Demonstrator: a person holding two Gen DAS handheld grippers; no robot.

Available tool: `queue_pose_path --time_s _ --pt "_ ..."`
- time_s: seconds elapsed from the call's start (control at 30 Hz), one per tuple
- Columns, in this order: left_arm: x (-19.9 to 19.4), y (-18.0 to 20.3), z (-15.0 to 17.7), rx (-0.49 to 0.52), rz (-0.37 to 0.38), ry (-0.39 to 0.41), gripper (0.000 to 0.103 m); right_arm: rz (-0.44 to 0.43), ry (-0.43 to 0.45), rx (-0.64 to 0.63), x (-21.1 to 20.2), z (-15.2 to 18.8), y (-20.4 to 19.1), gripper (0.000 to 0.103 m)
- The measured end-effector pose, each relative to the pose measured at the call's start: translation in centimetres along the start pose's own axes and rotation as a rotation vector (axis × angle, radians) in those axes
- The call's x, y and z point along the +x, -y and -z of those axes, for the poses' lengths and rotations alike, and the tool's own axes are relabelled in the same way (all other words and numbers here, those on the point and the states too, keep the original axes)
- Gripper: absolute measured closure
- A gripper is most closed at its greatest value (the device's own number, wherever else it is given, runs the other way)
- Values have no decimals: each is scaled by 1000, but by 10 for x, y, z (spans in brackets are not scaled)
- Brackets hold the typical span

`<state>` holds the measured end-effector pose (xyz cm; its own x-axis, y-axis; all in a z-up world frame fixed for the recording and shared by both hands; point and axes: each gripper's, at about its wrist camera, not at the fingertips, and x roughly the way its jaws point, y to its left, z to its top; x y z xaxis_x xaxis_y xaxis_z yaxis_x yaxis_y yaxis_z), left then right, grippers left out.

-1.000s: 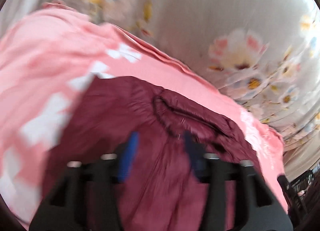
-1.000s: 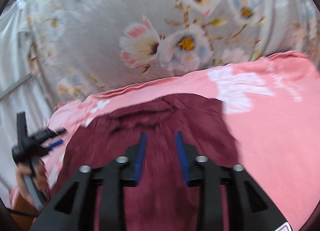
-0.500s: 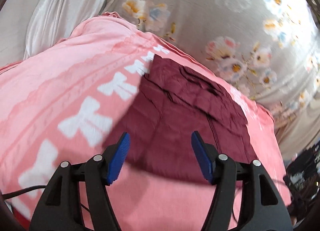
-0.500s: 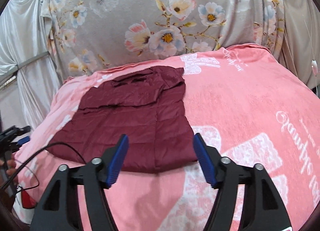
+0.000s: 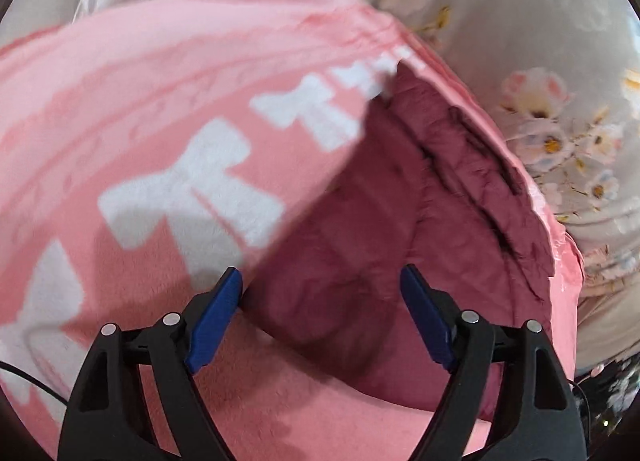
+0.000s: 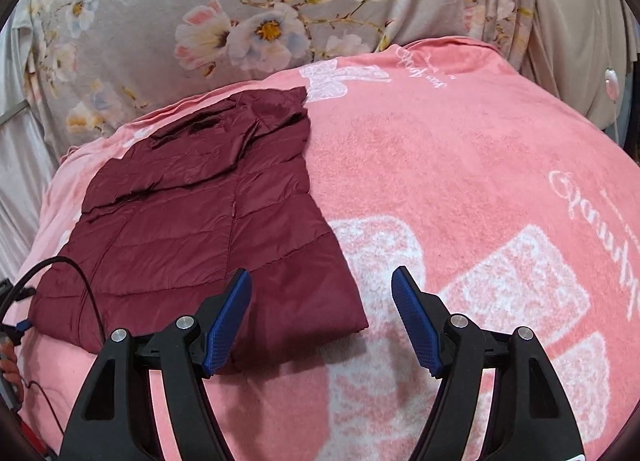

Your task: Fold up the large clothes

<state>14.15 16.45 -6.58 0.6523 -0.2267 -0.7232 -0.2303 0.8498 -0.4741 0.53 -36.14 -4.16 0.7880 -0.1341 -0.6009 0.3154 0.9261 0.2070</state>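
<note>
**Folded maroon jacket lies on pink blanket, both grippers empty**

The maroon quilted jacket (image 6: 208,221) lies folded into a rough rectangle on the pink blanket (image 6: 460,181), toward the far left of the blanket as the right wrist camera sees it, its collar end toward the floral cloth (image 6: 200,21) behind.

The right gripper (image 6: 321,317) hovers above the jacket's near right corner with its blue pads spread wide; nothing is pinched between them.

The left gripper (image 5: 321,317) is over the jacket's near edge in its own blurred view, its jaws opening, the fabric visible in the gap but not pressed by either pad.

A black cable (image 6: 80,281) loops across the jacket's left side. White bow prints (image 5: 192,189) pattern the blanket.
</note>
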Motion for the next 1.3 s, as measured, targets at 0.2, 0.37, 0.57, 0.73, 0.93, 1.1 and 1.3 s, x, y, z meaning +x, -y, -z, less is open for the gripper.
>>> queue_pose_path --time_s 0.2,0.37,0.57,0.73,0.93,1.1,1.3 --pt "-61 3 8 13 109 105 36 -106 222 -127 -100 1 -18 30" --pt "-91 11 11 26 155 152 19 -140 211 -207 -119 0 -25 20" --pt "-39 4 -2 -24 93 90 19 -67 80 -96 -45 -8 -6 21" --pt "0 -3 -9 8 8 33 20 -3 -28 -70 2 -3 3 23" --pt "15 4 -6 42 -21 12 46 -54 -151 -48 35 6 6 78" --pt "5 10 -8 33 97 -31 95 -66 -90 -63 7 2 -4 101" --pt "-80 36 4 136 248 43 98 -143 70 -167 -96 -6 -14 101"
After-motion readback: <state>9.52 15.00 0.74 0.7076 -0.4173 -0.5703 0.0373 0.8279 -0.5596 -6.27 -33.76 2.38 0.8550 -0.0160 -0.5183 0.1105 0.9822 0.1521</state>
